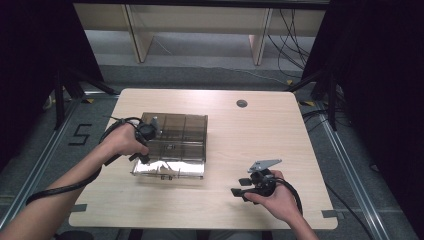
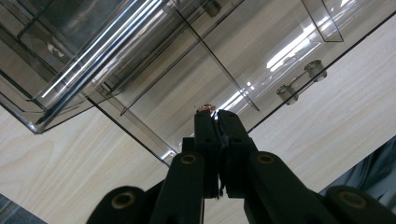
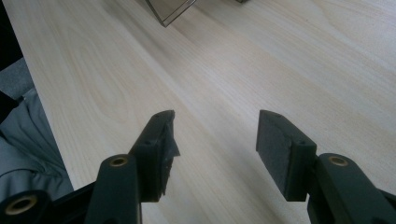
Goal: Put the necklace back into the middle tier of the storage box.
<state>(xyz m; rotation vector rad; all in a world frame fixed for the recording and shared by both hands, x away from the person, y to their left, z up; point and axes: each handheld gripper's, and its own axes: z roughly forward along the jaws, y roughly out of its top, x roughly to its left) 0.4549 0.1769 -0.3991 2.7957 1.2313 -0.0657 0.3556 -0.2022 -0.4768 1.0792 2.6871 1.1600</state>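
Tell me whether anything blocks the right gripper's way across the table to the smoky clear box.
Nothing visible does. The right gripper hangs open over bare table, and the box lies beyond it; the shut left gripper works there.

Both grippers are black: the left gripper (image 2: 215,114) shows brass-coloured rivets along its jaw arms, the right gripper (image 3: 215,133) has flat rectangular pads and carries a grey three-cornered plate (image 1: 264,164); thick black cables (image 1: 60,189) trail from each; forearms bare
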